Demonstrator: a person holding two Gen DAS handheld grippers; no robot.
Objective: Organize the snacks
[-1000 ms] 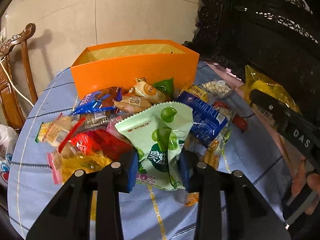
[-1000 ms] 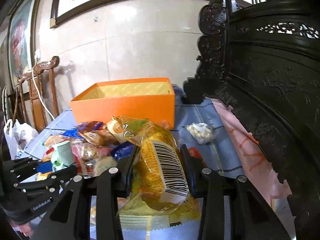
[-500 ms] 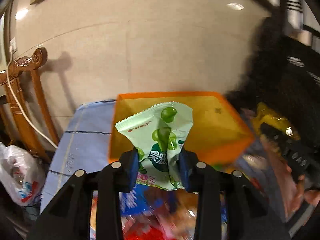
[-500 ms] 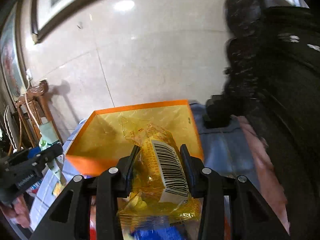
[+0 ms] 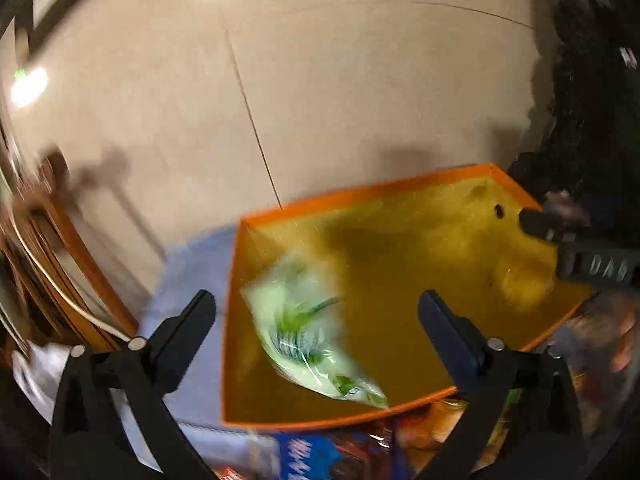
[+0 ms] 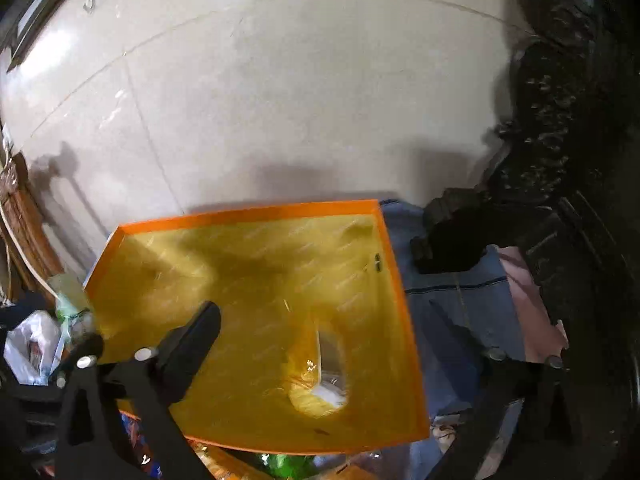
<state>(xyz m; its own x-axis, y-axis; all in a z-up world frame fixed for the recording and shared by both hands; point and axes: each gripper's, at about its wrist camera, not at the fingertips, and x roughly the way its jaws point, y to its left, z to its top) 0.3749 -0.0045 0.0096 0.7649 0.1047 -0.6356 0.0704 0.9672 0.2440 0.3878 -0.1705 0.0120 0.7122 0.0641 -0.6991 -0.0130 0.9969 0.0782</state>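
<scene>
Hovering over the orange box (image 5: pixel 400 192), the left hand-held gripper (image 5: pixel 316 320) is seen with jaws just opened wide, nothing pinched. The green snack bag (image 5: pixel 308 332), blurred, is inside the box near its left wall, clear of both fingers. The right hand-held gripper (image 6: pixel 320 332) has also just been spread, and the yellow snack bag (image 6: pixel 316 384) is in the box by its near right corner. More snacks (image 5: pixel 304 456) are left on the tabletop (image 6: pixel 460 280) at the box's near edge.

Between the left claw's (image 5: pixel 316 328) fingers, the green packet (image 5: pixel 308 332) is a motion-blurred smear. Below the right claw (image 6: pixel 332 344), the yellow packet (image 6: pixel 316 384) blurs too, its print unreadable.
</scene>
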